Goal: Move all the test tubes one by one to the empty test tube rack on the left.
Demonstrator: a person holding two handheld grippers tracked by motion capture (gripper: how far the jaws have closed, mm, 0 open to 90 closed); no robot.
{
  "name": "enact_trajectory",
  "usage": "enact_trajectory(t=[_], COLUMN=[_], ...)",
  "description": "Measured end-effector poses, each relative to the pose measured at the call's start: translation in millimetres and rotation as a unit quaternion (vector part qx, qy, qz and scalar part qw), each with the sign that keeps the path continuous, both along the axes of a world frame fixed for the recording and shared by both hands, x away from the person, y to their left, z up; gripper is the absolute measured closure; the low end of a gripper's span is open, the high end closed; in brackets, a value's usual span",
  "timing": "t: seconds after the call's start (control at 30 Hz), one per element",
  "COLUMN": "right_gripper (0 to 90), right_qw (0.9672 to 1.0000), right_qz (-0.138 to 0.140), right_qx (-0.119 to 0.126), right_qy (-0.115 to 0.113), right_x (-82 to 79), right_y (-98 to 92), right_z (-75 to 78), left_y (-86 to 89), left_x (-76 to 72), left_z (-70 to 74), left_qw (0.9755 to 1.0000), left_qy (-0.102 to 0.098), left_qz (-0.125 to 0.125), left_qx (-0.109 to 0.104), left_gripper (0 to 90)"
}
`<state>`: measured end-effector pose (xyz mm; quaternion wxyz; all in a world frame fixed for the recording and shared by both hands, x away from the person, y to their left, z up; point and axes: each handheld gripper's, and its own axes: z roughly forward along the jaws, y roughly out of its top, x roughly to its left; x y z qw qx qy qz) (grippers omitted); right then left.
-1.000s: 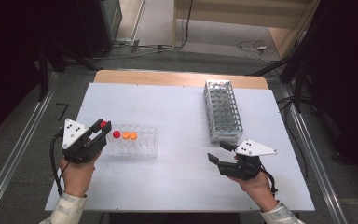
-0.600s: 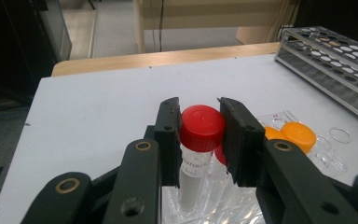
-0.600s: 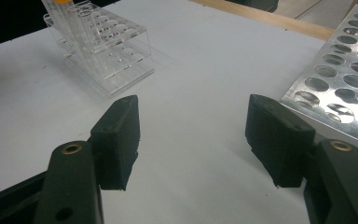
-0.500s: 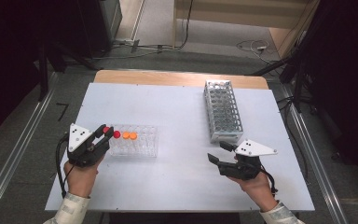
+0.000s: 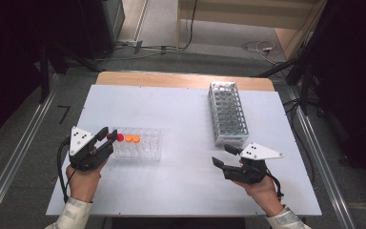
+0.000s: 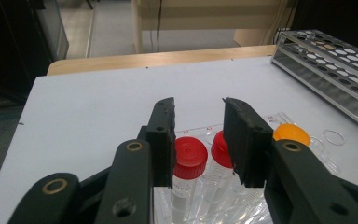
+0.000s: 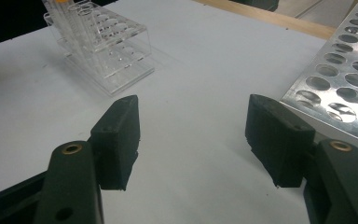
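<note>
The left tool (image 6: 198,140) stands at the left end of the clear plastic rack (image 5: 145,151), and its jaws have just been opening. In the left gripper view a small gap shows between the two black jaws, and the pads do not press on anything. Behind them stand two red-capped tubes, the first red tube (image 6: 190,161) near the left jaw and the second red tube (image 6: 220,149) partly hidden by the right jaw; both sit upright in the rack. One second ago the tool was a little more forward, over the red cap (image 5: 120,137), and now it is drawn slightly back toward the person. So I judge that a tube was just set down in the rack and let go, and this placing step looks finished.

The orange-capped tubes (image 5: 133,139) stand just beside the red ones in the same row. The right tool (image 5: 224,155) has not moved compared with the earlier pictures; it rests released, with jaws wide and nothing between them, on the desk (image 5: 186,114) near the metal rack (image 5: 228,114). The next tube probably must come from there, but I cannot see any tube in that rack clearly
</note>
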<state>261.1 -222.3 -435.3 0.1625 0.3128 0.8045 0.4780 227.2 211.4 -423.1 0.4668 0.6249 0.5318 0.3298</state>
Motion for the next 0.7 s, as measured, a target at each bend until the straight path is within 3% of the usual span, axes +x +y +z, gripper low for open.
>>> enact_trajectory(t=[0.23,0.5,0.7], right_gripper=[33.9,33.8,33.6], right_qw=[0.9999,0.9994,0.9984], right_qz=[-0.012,-0.035,-0.057], right_qx=[-0.002,-0.002,-0.002], right_qy=[0.000,0.000,0.002], right_x=[3.5,12.1,16.8], right_y=[-3.8,-13.6,-24.7], right_z=[-1.5,-4.5,-7.1], left_y=[-0.8,-3.6,-3.6], left_x=[-2.7,-6.8,-11.6], left_z=[2.5,3.7,2.1], left_qw=[0.9999,0.9997,0.9996], left_qy=[-0.003,0.006,0.008], left_qz=[-0.004,0.005,0.005], left_qx=[-0.011,-0.024,-0.026], left_gripper=[59.0,35.7,30.3])
